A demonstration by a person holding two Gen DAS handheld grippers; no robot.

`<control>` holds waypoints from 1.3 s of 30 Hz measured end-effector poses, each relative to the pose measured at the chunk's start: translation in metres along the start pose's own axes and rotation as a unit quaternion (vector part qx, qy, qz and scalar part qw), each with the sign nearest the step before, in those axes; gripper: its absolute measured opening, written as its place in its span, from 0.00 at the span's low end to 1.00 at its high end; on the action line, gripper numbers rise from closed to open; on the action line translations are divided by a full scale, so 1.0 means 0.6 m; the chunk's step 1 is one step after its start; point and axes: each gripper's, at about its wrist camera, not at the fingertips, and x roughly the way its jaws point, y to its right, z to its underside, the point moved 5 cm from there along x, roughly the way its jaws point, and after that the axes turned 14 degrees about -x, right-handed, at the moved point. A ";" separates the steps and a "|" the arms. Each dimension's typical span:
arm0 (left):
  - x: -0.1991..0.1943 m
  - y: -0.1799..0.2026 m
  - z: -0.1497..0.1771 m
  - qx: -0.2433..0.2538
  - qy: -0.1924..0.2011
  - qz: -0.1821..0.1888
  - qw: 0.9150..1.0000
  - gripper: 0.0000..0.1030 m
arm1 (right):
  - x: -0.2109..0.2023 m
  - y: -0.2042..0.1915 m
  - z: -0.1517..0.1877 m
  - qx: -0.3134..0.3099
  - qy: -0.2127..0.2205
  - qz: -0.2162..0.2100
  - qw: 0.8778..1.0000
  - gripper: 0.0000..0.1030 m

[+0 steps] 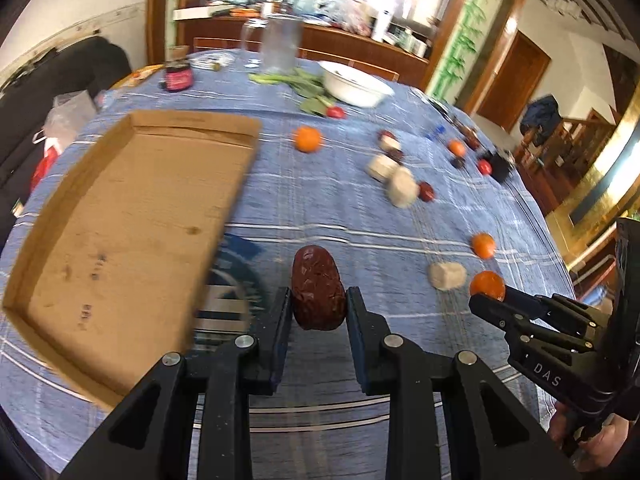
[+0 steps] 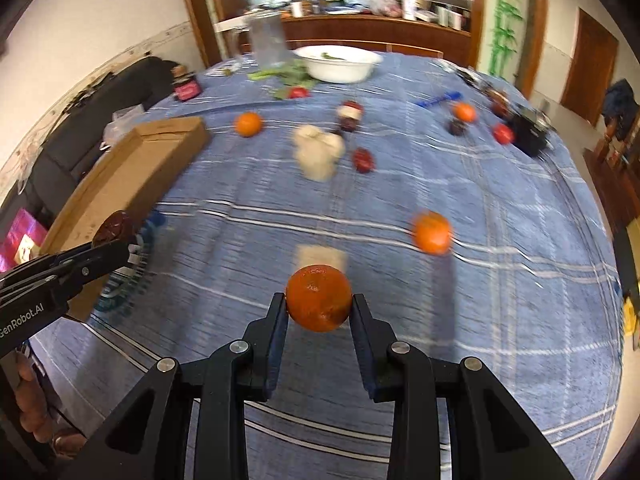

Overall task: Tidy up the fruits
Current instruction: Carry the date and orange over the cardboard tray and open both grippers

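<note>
A: What is the left tool gripping?

B: It is clamping a wrinkled dark red date, jaws nearly closed on its sides. The date's lower end is hanging just clear of the pads, above the blue checked bench. The cardboard tray is sitting just left of that tool, its near corner blurring and slipping behind the tool's frame.

A: And the right tool?

B: It is pinching an orange, jaws narrowly apart around it. A pale block is lying right behind the orange, mostly hidden and smeared.

A: Other fruit?

B: Another orange is lying ahead and to the right of that tool, blurred. Farther ahead, pale lumps and small red fruits are smearing together; I cannot tell them apart clearly. A hand is showing only partly at the edge.
</note>
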 end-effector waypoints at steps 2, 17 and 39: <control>-0.008 -0.027 -0.011 -0.011 0.007 -0.006 1.000 0.25 | 0.004 -0.030 -0.023 -0.015 0.005 -0.007 1.000 0.33; -0.045 -0.265 -0.074 -0.099 0.048 -0.094 0.989 0.25 | 0.061 -0.272 -0.160 -0.117 0.022 -0.096 0.988 0.34; -0.003 -0.362 -0.081 -0.095 0.022 -0.148 0.984 0.28 | 0.172 -0.410 -0.170 -0.168 -0.039 -0.127 0.977 0.35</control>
